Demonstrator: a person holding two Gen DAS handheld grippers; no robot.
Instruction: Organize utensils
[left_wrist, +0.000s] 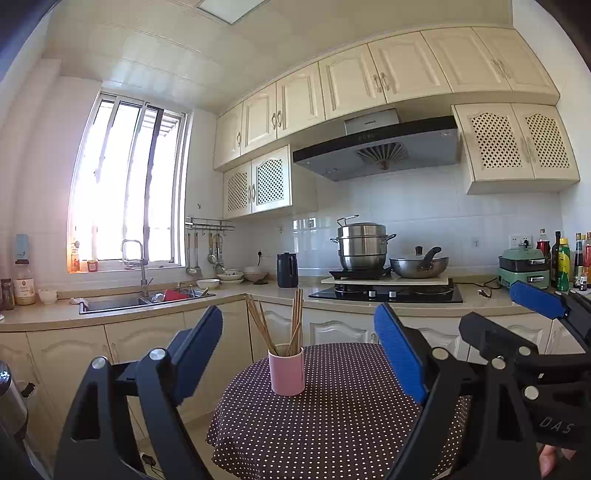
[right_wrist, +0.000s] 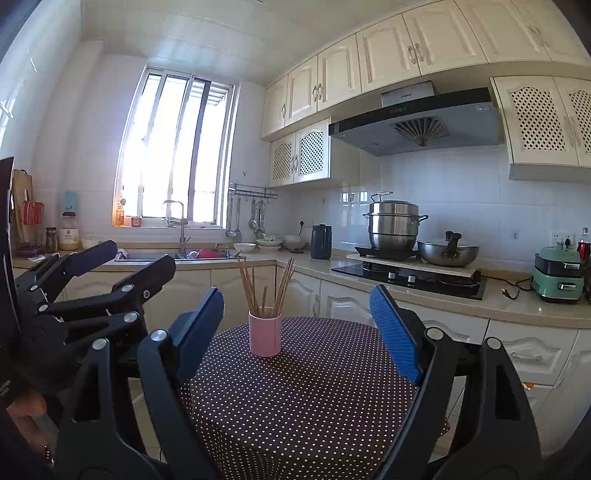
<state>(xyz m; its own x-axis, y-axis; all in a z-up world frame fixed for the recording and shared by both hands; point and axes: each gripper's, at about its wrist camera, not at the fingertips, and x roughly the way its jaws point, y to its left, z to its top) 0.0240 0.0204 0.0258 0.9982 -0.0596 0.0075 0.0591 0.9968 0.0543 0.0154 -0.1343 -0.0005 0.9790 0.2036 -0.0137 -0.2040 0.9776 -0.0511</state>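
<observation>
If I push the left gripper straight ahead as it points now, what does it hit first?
Most likely the pink cup of chopsticks, which stands on the dotted tablecloth between the open left gripper's fingers. Depth is unclear, so it may pass into the gap.

The left gripper (left_wrist: 299, 354) points level, its 2 blue-padded jaws spread wide with nothing pressed between them. The right gripper (right_wrist: 297, 328) is held the same way, level and wide open, pads gripping nothing. The 2 grippers sit side by side, each showing at the edge of the other's view. A fingertip (left_wrist: 548, 459) shows beneath the right gripper's black frame.
</observation>
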